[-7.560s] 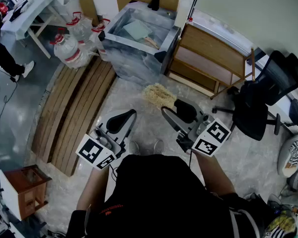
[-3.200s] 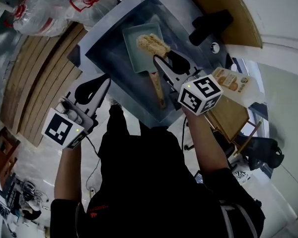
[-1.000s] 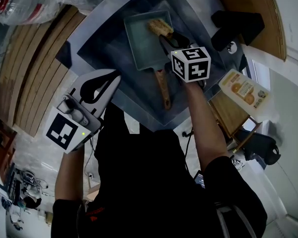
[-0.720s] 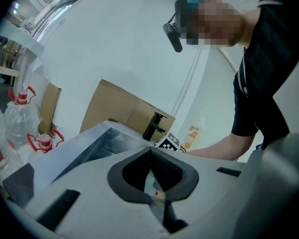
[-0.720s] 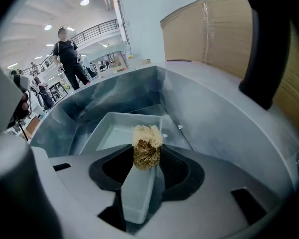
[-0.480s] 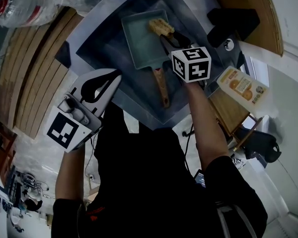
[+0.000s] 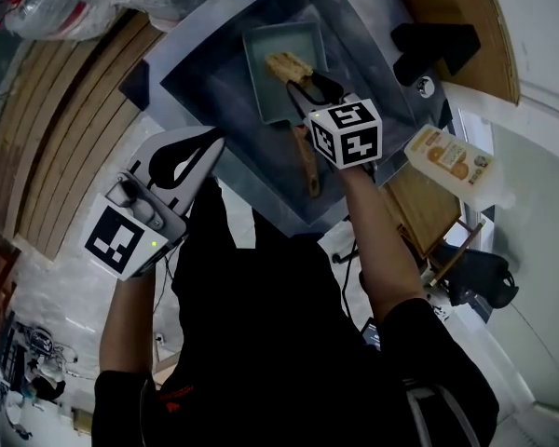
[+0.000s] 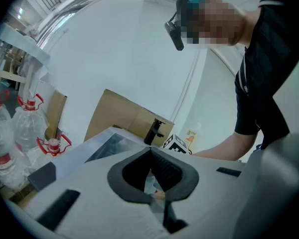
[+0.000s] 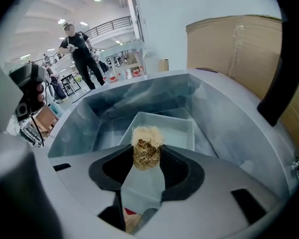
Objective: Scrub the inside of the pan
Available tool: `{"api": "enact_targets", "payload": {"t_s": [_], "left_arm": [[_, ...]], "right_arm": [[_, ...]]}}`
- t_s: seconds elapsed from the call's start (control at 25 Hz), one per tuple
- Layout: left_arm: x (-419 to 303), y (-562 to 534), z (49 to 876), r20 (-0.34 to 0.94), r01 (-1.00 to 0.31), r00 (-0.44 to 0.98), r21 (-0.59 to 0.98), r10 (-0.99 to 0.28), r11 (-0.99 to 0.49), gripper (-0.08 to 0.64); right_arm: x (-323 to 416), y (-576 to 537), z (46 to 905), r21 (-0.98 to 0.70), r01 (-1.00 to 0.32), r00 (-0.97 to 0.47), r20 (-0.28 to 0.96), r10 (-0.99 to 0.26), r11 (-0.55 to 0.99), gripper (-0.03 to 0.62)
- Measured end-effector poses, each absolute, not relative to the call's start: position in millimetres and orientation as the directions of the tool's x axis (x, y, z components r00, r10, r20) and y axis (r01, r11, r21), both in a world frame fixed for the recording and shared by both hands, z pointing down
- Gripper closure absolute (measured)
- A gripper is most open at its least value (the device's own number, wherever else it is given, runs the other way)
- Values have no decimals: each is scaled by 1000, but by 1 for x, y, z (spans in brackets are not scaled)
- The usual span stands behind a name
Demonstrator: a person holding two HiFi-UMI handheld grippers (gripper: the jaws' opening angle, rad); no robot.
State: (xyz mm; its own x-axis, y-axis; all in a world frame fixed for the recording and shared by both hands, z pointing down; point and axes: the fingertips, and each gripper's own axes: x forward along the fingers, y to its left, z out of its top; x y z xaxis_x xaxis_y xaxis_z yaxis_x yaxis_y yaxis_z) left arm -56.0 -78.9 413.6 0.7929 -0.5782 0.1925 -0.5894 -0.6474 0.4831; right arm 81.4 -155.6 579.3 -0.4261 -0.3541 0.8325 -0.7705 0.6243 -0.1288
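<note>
A pale green rectangular pan (image 7: 278,96) with a wooden handle (image 7: 306,164) lies in the steel sink (image 7: 205,59). My right gripper (image 7: 296,80) reaches into the pan and is shut on a straw-coloured fibre scrubber (image 7: 287,65), which presses on the pan floor. In the right gripper view the scrubber (image 9: 147,148) stands pinched between the jaws of the right gripper (image 9: 147,157) over the pan (image 9: 174,128). My left gripper (image 7: 211,138) hangs at the sink's near-left edge, shut and empty; in its own view the left gripper (image 8: 150,150) has its tips touching.
A black faucet (image 7: 436,43) stands at the sink's far right, with an orange-labelled soap bottle (image 7: 447,161) beside it. Large water bottles (image 7: 65,7) and wooden planks (image 7: 47,128) lie to the left. Cardboard (image 9: 234,49) backs the sink. A person (image 9: 79,54) stands far off.
My right gripper has dragged the scrubber from the pan's far right corner back toward the handle end. The left gripper has stayed by the sink edge, shut.
</note>
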Motion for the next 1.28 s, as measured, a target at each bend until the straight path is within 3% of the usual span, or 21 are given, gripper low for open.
{"api": "enact_targets", "payload": {"t_s": [0.72,1.28], "left_arm": [[-62,-73,419,205,-591,794,483,-572,-647,541],[-27,-88,419,210,-555,824,484,-526,-676,541]], "right_arm": [[68,-140,603,-157,-757,-432,849,-306,634,419],[106,-150,606,-160,-788,-411,856,-314,595,419]]}}
